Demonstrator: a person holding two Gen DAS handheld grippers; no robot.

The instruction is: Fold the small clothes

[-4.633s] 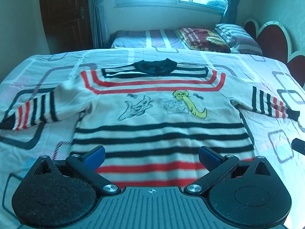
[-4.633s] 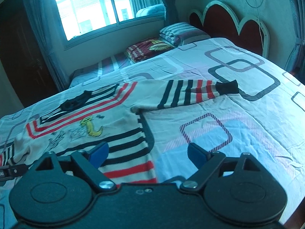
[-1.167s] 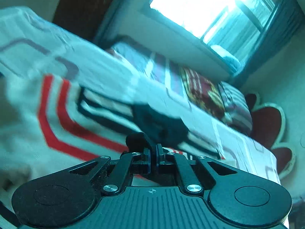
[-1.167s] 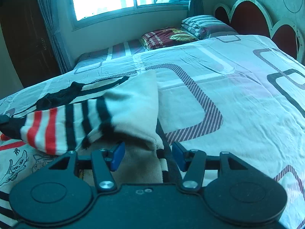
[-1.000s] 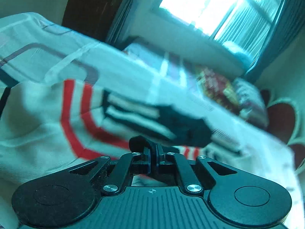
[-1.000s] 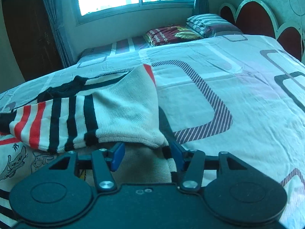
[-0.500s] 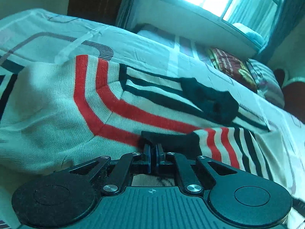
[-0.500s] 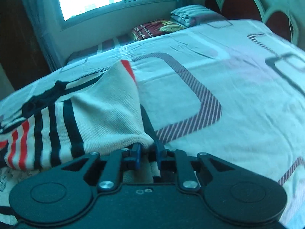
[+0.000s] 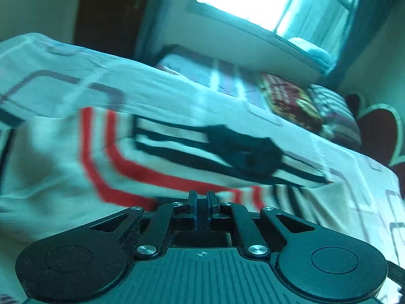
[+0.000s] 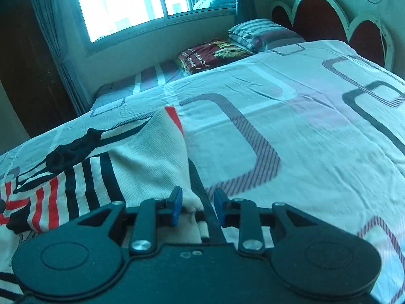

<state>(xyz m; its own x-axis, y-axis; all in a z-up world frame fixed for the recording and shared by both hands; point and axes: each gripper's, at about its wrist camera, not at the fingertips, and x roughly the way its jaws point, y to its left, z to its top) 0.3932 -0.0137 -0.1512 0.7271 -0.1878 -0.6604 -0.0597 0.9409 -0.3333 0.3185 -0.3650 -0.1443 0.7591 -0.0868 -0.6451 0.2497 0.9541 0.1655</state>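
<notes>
A cream sweater (image 9: 63,164) with red and black stripes and a black collar (image 9: 243,149) lies on the bed. Its right sleeve (image 10: 76,185) is folded leftward over the chest, and its striped end also shows as the sleeve (image 9: 278,197) in the left wrist view. My left gripper (image 9: 201,197) is shut just in front of the red chest stripe; I see no cloth between its tips. My right gripper (image 10: 198,206) has its jaws opening. The sweater (image 10: 152,157) has its folded shoulder edge between the blue pads, and the pads stand clear of it.
The patterned bed sheet (image 10: 303,139) spreads to the right of the sweater. A dark red pillow (image 10: 212,53) and a striped pillow (image 10: 258,33) lie by the scalloped headboard (image 10: 321,17). A dark door (image 9: 106,12) stands at the far left.
The right sleeve, first spread out, now lies across the chest. The right jaws pinched the folded edge half a second ago and have since parted. The left view has shifted and is blurred.
</notes>
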